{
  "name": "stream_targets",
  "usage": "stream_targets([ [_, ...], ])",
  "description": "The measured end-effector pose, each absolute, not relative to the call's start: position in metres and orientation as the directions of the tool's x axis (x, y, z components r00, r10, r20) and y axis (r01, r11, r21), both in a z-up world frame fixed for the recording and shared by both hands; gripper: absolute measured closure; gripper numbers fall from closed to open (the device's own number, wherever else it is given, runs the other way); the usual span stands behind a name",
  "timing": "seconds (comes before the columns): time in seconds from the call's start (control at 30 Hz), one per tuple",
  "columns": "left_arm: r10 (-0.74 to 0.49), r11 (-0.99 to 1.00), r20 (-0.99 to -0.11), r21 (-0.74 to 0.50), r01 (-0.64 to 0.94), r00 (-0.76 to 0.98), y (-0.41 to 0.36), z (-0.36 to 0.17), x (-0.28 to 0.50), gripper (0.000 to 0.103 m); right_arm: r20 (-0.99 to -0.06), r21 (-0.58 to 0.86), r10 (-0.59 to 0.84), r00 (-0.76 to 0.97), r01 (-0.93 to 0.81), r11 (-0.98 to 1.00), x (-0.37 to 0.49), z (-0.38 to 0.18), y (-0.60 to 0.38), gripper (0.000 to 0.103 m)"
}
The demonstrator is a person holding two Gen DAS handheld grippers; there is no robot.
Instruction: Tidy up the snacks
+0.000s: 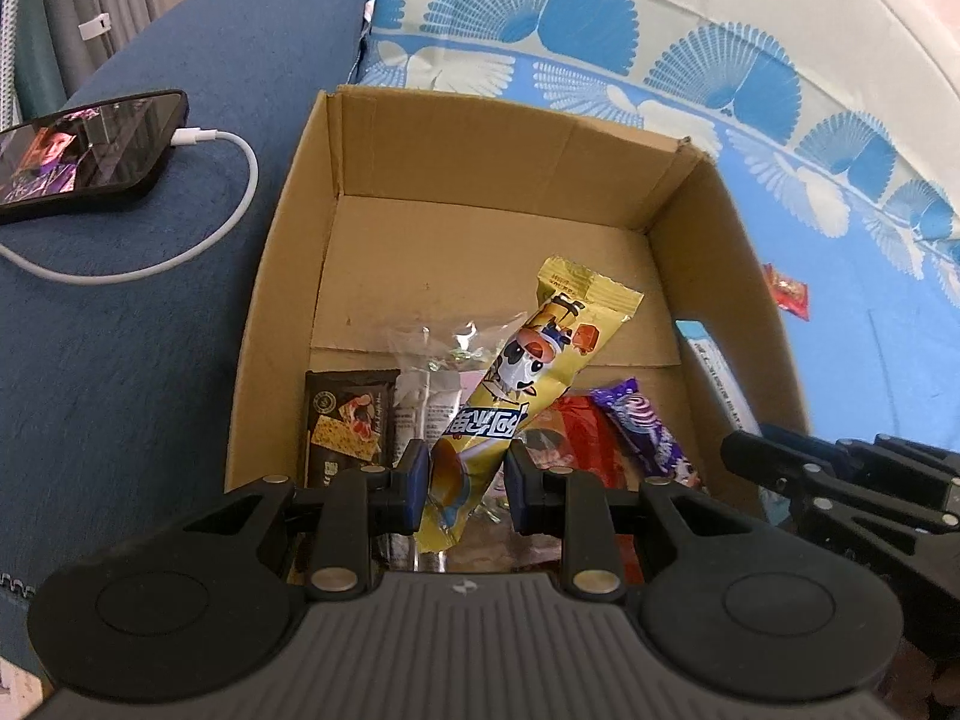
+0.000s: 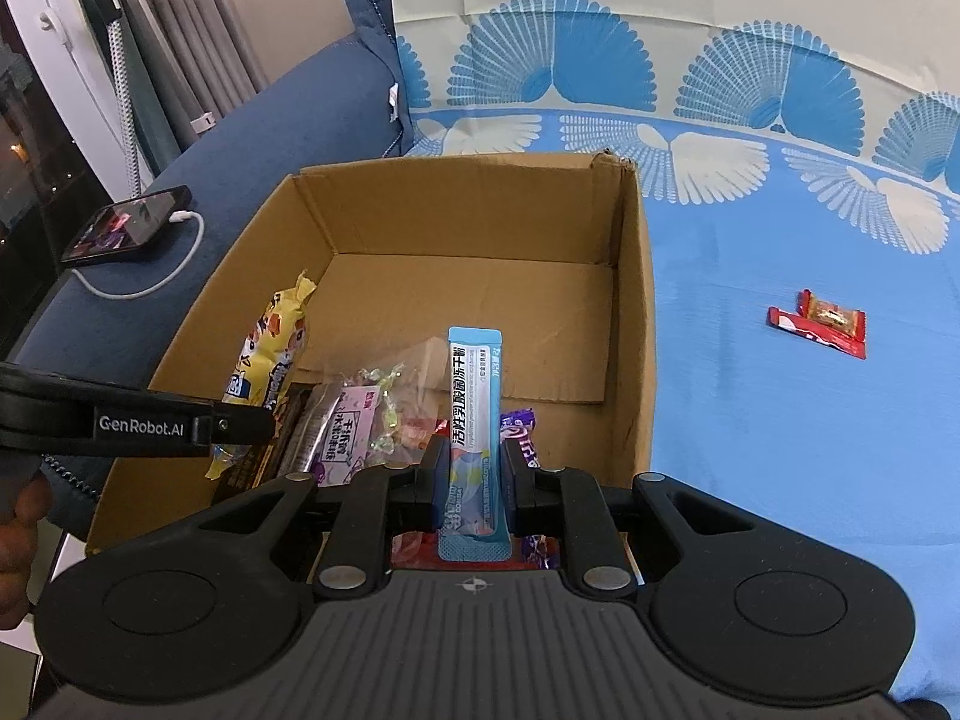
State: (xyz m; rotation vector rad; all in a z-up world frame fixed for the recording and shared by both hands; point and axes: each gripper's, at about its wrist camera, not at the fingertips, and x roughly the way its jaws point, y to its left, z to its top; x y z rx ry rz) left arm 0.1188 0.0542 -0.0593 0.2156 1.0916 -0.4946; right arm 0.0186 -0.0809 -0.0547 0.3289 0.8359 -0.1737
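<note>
Both grippers tilt steeply down over the near end of the open cardboard box (image 2: pixel 630 324), side by side. The left gripper (image 1: pixel 467 483) is clamped on the lower part of a yellow snack stick (image 1: pixel 540 372), which slants up and away over the box's floor. The right gripper (image 2: pixel 473 477) pinches a blue sachet (image 2: pixel 474 420) near its bottom, holding it upright above the box's near end.

Loose snacks lie in the near part of the box, under and just beyond both grippers: a dark wafer bar (image 1: pixel 348 420) by the left wall, a clear candy bag (image 2: pixel 372 414) beside it, a red pack (image 1: pixel 576 426) and a purple wrapper (image 1: pixel 645 426) toward the right wall. The far half of the box is bare cardboard.

Outside the box, well to its right on the blue cloth (image 2: pixel 780 450), lie two red candies (image 2: pixel 819 330). Left of the box, a phone (image 1: pixel 90 150) on a white cable (image 1: pixel 234 180) rests on the blue sofa arm (image 1: pixel 150 360).
</note>
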Motion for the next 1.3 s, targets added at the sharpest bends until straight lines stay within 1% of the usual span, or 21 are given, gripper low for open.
stream_targets([
  [0.03,-0.269,0.872,-0.889,-0.061,0.485,0.371,0.053,-0.061,0.121,0.072,-0.752,0.216,-0.02,0.659,0.275,0.937,0.021,-0.056,-0.081,0.083],
  [0.07,-0.254,0.873,-0.888,-0.04,0.486,0.382,0.051,-0.063,0.122,0.072,-0.753,0.219,-0.014,0.658,0.269,0.938,0.023,-0.058,-0.082,0.079],
  [0.1,-0.229,0.874,-0.886,-0.003,0.487,0.404,0.049,-0.066,0.122,0.07,-0.756,0.223,-0.004,0.654,0.263,0.939,0.026,-0.06,-0.083,0.079],
  [0.13,-0.207,0.873,-0.881,0.03,0.487,0.425,0.047,-0.067,0.122,0.061,-0.759,0.226,-0.002,0.651,0.266,0.937,0.028,-0.061,-0.083,0.077],
  [0.17,-0.187,0.87,-0.876,0.063,0.488,0.445,0.046,-0.067,0.121,0.037,-0.761,0.23,-0.003,0.649,0.273,0.934,0.028,-0.06,-0.083,0.063],
  [0.2,-0.172,0.869,-0.87,0.086,0.487,0.462,0.046,-0.066,0.119,0.021,-0.761,0.236,-0.003,0.649,0.281,0.93,0.028,-0.059,-0.084,0.049],
  [0.23,-0.17,0.872,-0.863,0.094,0.481,0.476,0.048,-0.063,0.117,0.0,-0.756,0.245,-0.002,0.654,0.286,0.927,0.026,-0.057,-0.084,0.043],
  [0.27,-0.183,0.877,-0.848,0.088,0.473,0.497,0.052,-0.059,0.112,0.0,-0.749,0.252,-0.002,0.662,0.287,0.924,0.022,-0.054,-0.083,0.034],
  [0.3,-0.196,0.879,-0.837,0.081,0.47,0.511,0.056,-0.056,0.107,0.0,-0.743,0.256,-0.001,0.669,0.286,0.924,0.018,-0.05,-0.083,0.028],
  [0.37,-0.207,0.871,-0.843,0.073,0.487,0.496,0.059,-0.053,0.096,0.0,-0.744,0.251,-0.001,0.669,0.28,0.926,0.008,-0.046,-0.08,0.022],
  [0.53,-0.162,0.856,-0.859,0.122,0.502,0.486,0.063,-0.053,0.066,0.0,-0.763,0.26,0.018,0.646,0.282,0.924,-0.021,-0.04,-0.067,0.018],
  [0.67,-0.168,0.873,-0.858,0.099,0.478,0.485,0.075,-0.042,0.037,0.0,-0.759,0.227,-0.016,0.651,0.288,0.93,-0.046,-0.031,-0.054,0.011],
  [1.0,-0.183,0.881,-0.815,0.112,0.46,0.549,0.088,-0.015,-0.027,0.0,-0.692,0.163,-0.103,0.714,0.293,0.942,-0.103,-0.002,-0.031,0.005],
  [1.3,-0.204,0.89,-0.77,0.111,0.442,0.604,0.095,0.006,-0.055,0.0,-0.624,0.122,-0.141,0.769,0.274,0.954,-0.139,0.017,-0.015,0.004],
])
